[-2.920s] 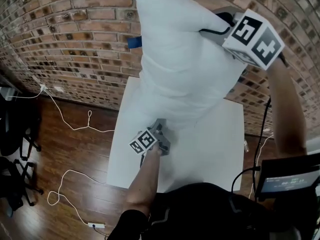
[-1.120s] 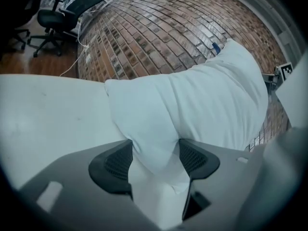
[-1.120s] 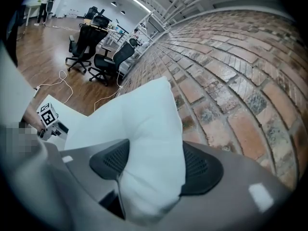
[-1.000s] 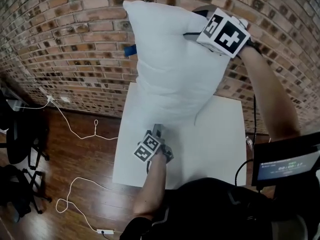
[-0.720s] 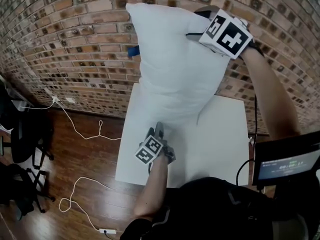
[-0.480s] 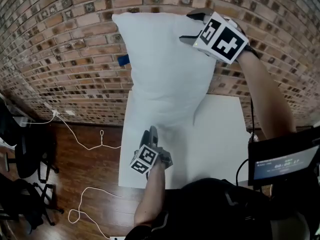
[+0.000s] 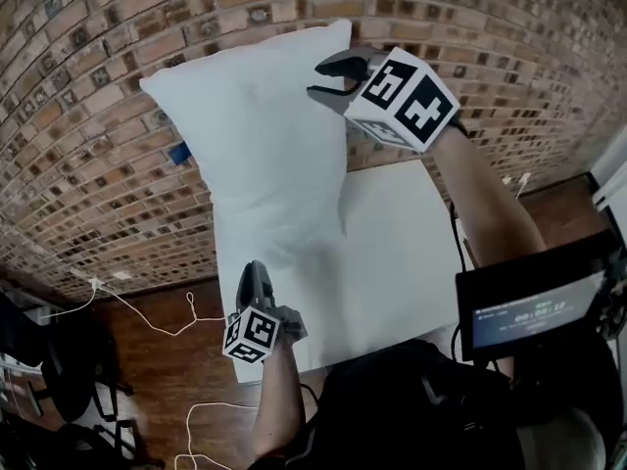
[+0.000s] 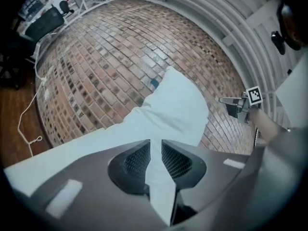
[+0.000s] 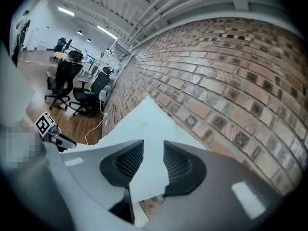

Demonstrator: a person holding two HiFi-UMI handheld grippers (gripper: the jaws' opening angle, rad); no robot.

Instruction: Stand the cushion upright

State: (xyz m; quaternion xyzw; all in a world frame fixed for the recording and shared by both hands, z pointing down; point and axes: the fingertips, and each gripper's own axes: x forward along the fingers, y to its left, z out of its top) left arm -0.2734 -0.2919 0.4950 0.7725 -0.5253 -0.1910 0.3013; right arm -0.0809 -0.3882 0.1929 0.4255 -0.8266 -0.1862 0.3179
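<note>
Looks all but finished, judging from the pose of the plump white fabric cushion (image 7: 260, 155); finds that cushion up on its lower end at the far side of the flat white rectangular table (image 7: 392, 253), leaning back with its upper part against the red-brown brick wall (image 7: 98, 37), on a lean rather than dead plumb; shows no face of the cushion lying flat on the tabletop; puts the right gripper (image 7: 323, 74) high beside the cushion's top right corner, with jaws just now closing to a moderate gap; sees white cloth through that gap in the right gripper view, yet no bunched fabric and no pad pressing, so reads as loose, empty tongs close to the corner rather than a grip; puts the left gripper (image 7: 250, 270) low by the table's near left corner, apart from the cushion, with jaws likewise just now closing, drawn nearly together to a thin slit, nothing caught between, only cushion and table beyond; leaves, by this reading, little to do: confirming a steady stand without support, perhaps nudging the top nearer to vertical, then drawing both tools clear; cannot judge the firmness of the footing from these views.
</note>
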